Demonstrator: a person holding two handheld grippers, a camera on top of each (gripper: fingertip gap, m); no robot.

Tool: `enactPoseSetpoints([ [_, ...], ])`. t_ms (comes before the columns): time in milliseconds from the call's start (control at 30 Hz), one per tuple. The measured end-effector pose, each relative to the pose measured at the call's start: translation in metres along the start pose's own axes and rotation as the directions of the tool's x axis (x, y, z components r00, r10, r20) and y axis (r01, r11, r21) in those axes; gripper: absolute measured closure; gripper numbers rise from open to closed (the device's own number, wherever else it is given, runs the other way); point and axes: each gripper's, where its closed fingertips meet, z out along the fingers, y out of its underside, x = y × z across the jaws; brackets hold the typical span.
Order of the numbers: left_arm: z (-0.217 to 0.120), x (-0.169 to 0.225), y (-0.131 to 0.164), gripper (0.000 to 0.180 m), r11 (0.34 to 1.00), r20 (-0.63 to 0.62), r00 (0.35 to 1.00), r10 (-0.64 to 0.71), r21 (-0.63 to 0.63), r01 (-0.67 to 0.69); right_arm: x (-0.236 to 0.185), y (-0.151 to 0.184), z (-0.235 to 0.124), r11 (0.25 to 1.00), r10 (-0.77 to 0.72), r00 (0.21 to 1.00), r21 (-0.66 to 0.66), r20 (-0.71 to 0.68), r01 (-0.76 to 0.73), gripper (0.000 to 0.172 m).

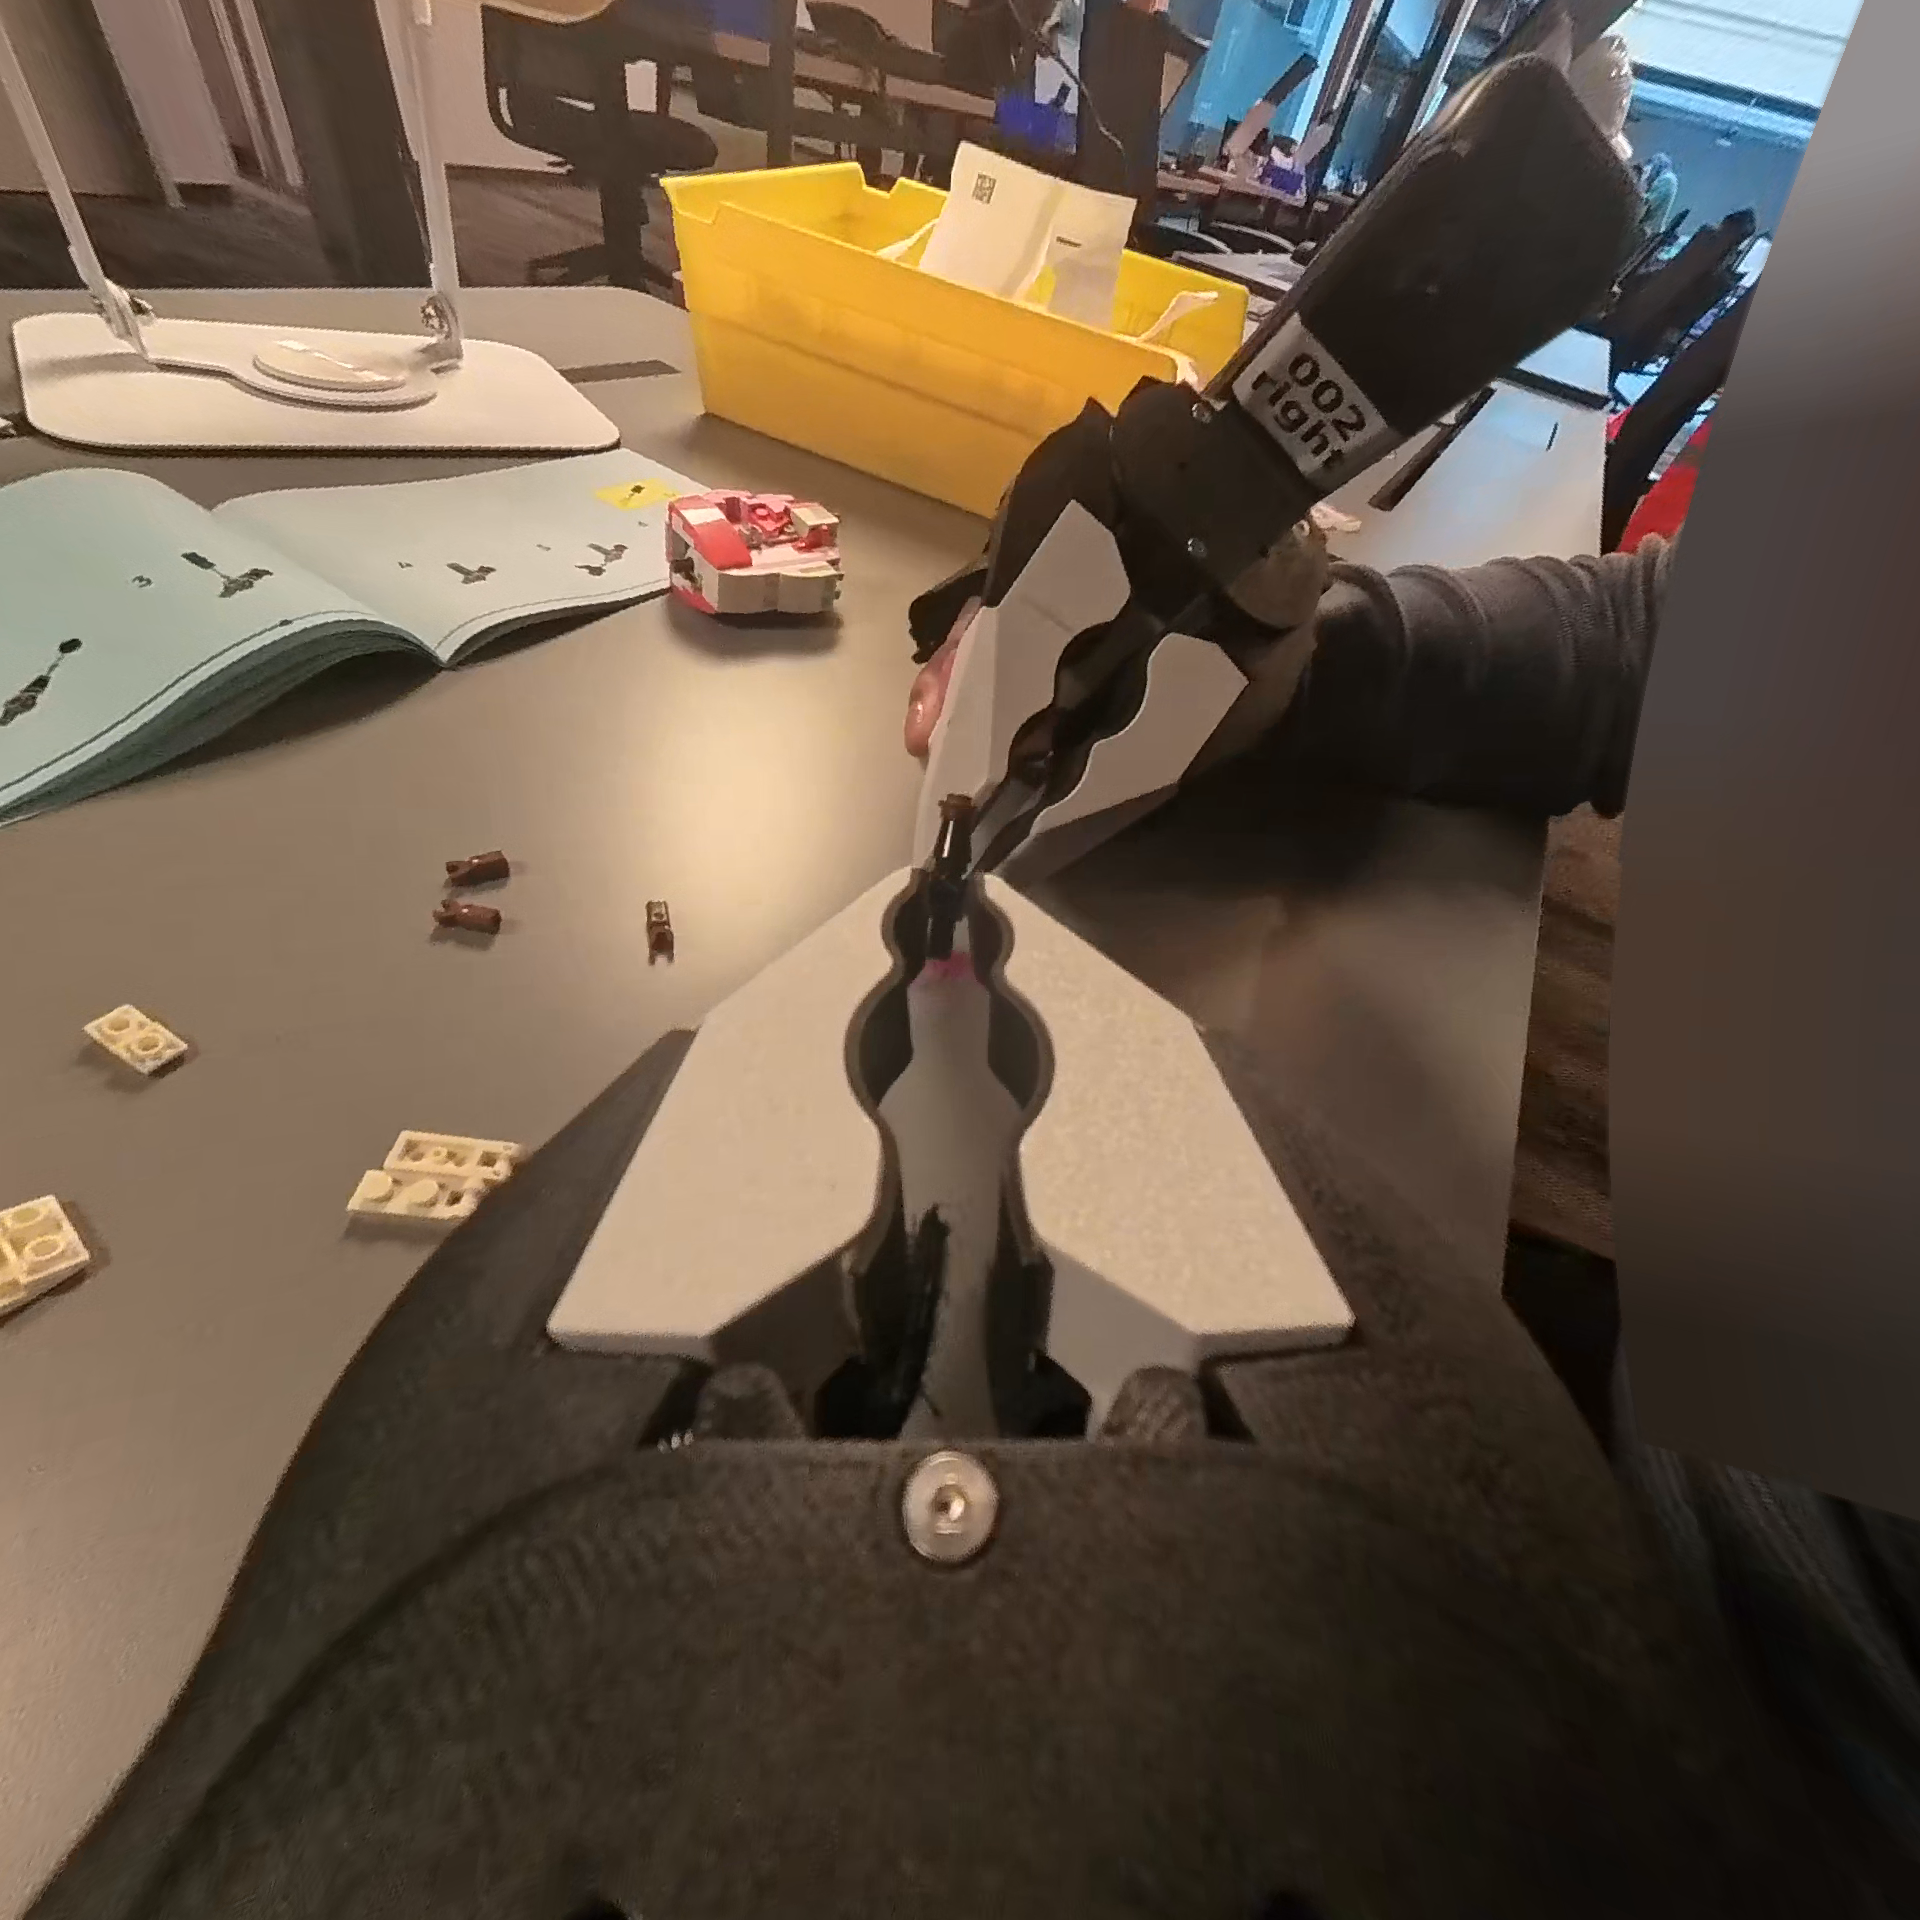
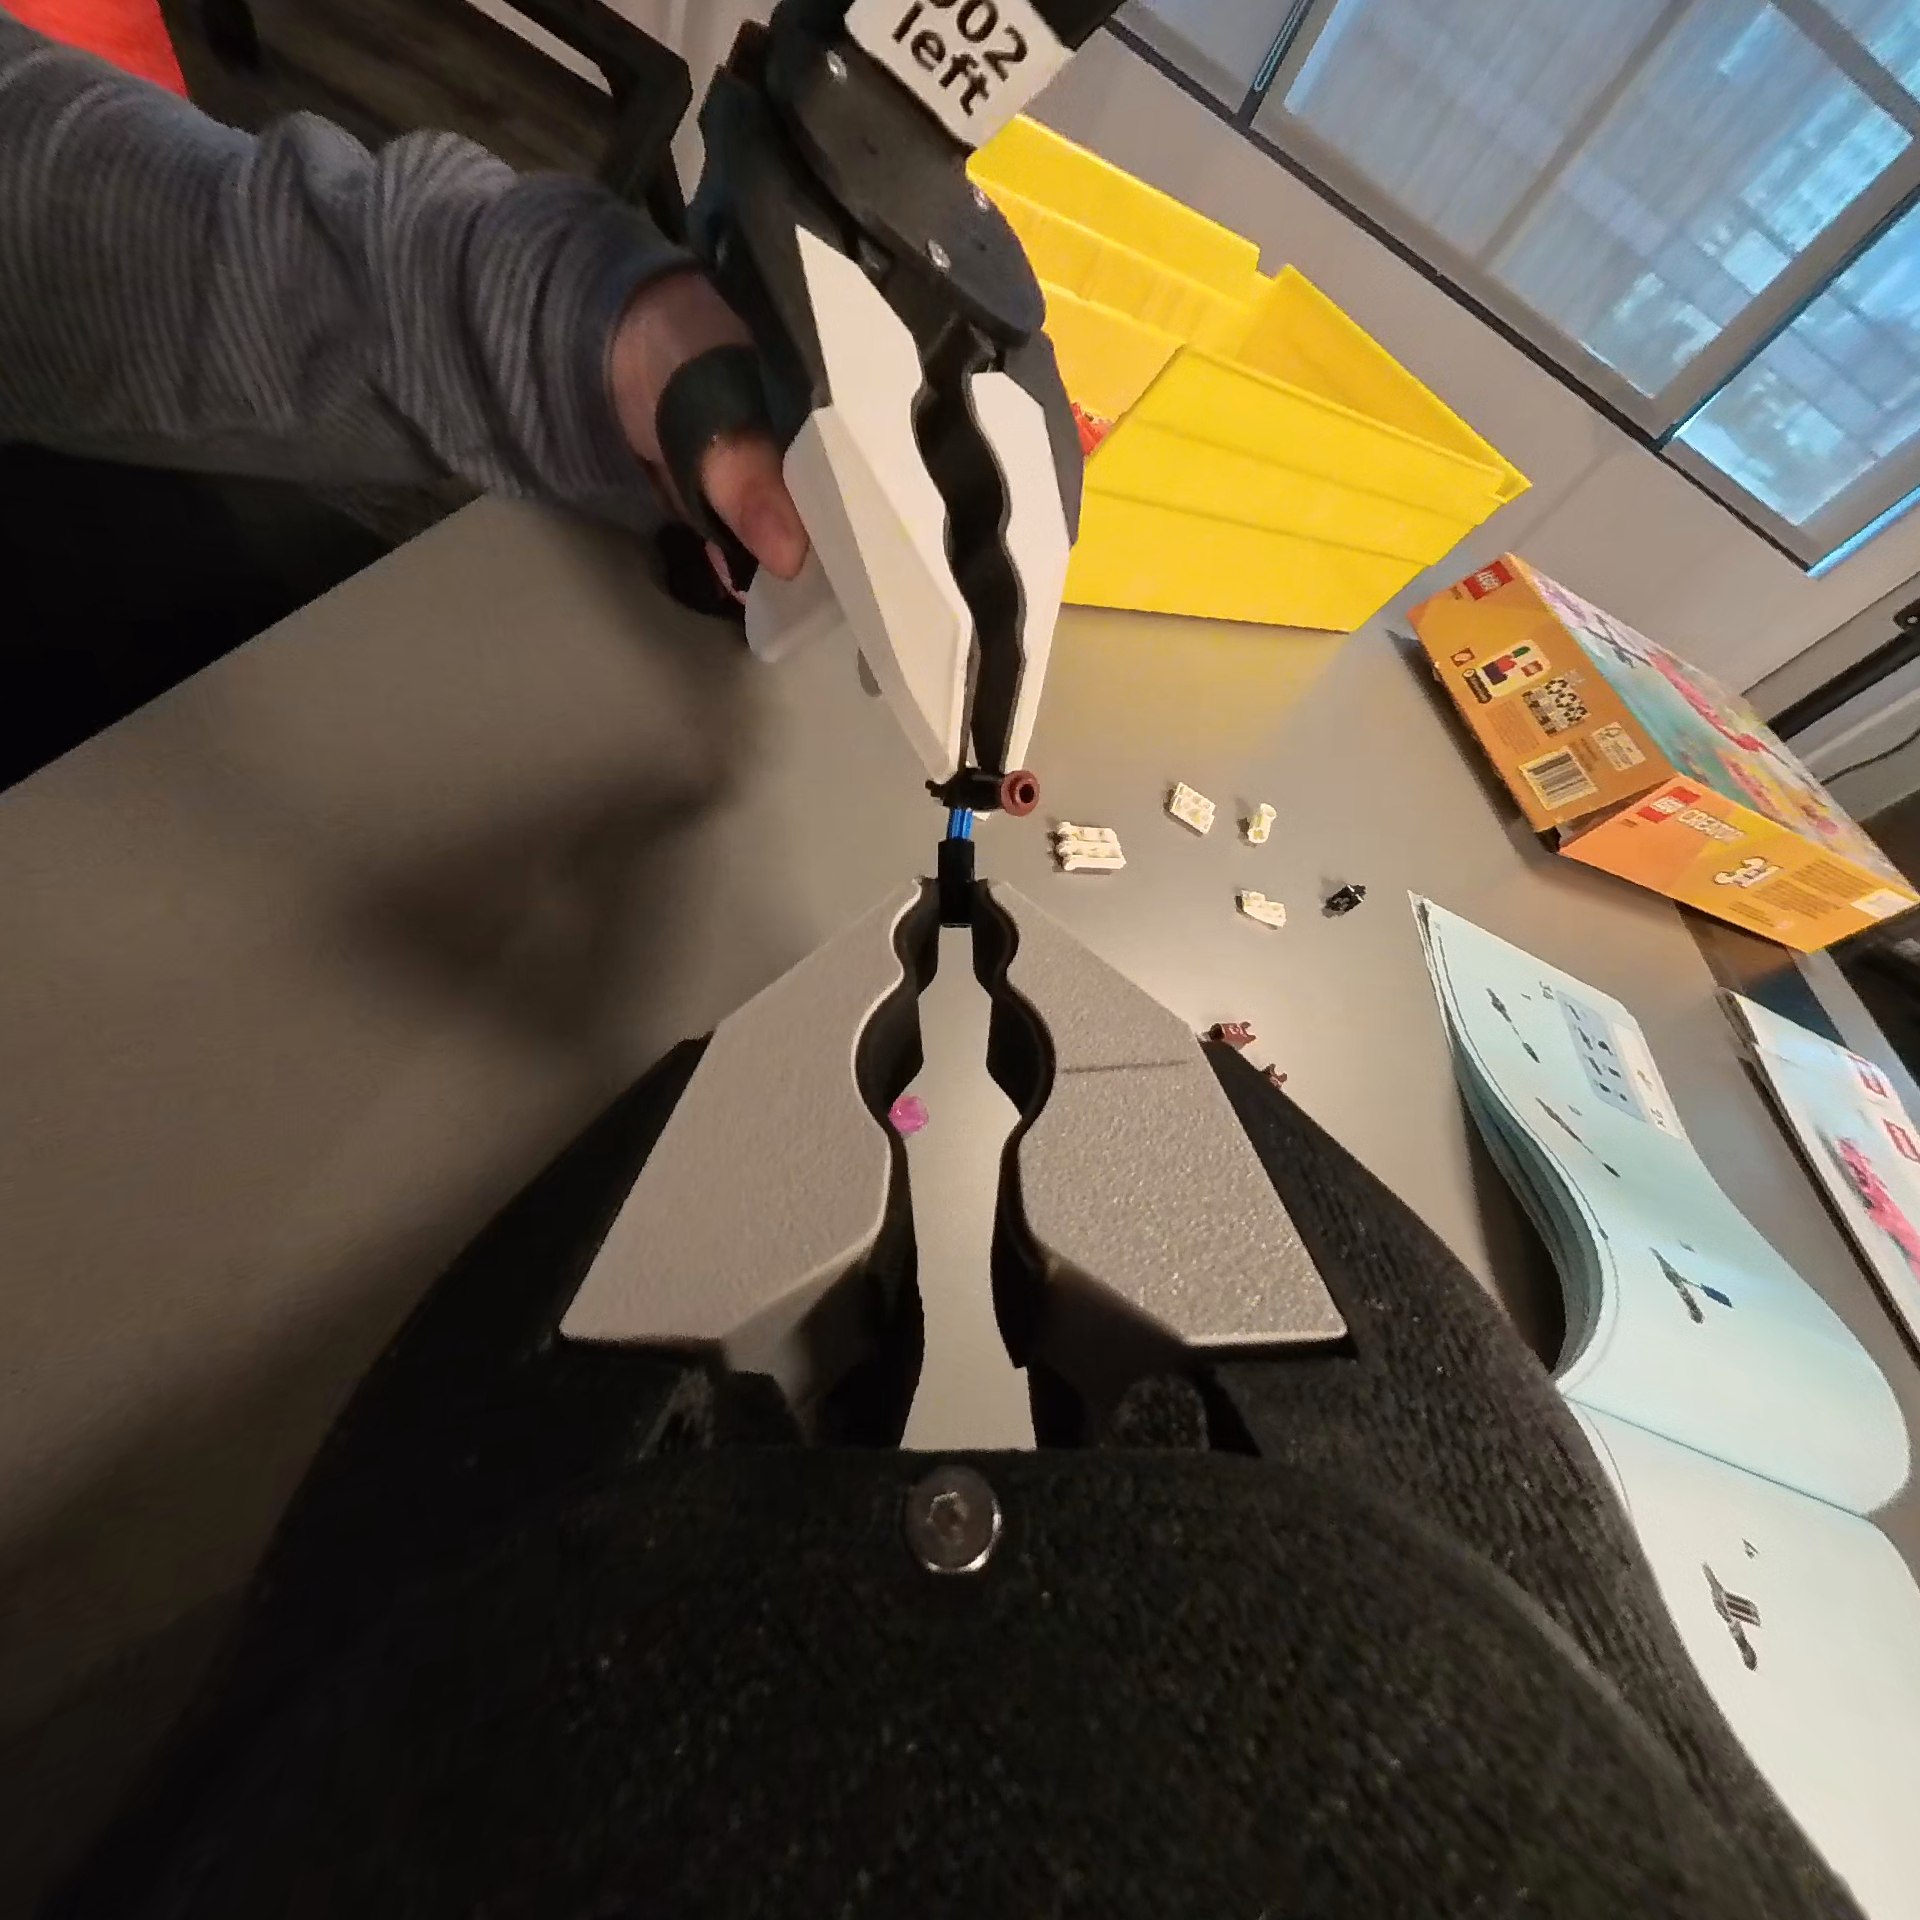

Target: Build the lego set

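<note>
My left gripper (image 1: 945, 891) is shut on a small black bar with a brown round end (image 1: 954, 831). In the right wrist view it (image 2: 977, 781) comes down from above, with the brown end (image 2: 1023, 792) sticking out to the right of its tips. My right gripper (image 2: 956, 896) is shut on a short black sleeve (image 2: 954, 878). A thin blue pin (image 2: 958, 826) joins the sleeve to the bar. In the left wrist view the right gripper (image 1: 992, 836) reaches in from the upper right, tip to tip with the left. Both hold the joined pieces above the grey table (image 1: 727, 790).
A yellow bin (image 1: 935, 343) stands at the back. An open booklet (image 1: 260, 592), a red and white brick model (image 1: 753, 556), brown clips (image 1: 478, 864) and cream plates (image 1: 135, 1039) lie to the left. An orange box (image 2: 1621, 748) lies beyond the booklet (image 2: 1662, 1247).
</note>
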Motion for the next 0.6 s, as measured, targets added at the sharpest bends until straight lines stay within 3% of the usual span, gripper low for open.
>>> enactPoseSetpoints([
  [600,0.003,0.001,0.014,0.174,0.992,0.042,0.996,0.079,-0.107,-0.074,-0.005,0.002,0.002,0.999,-0.04,0.999,-0.016,0.014,0.04,0.167],
])
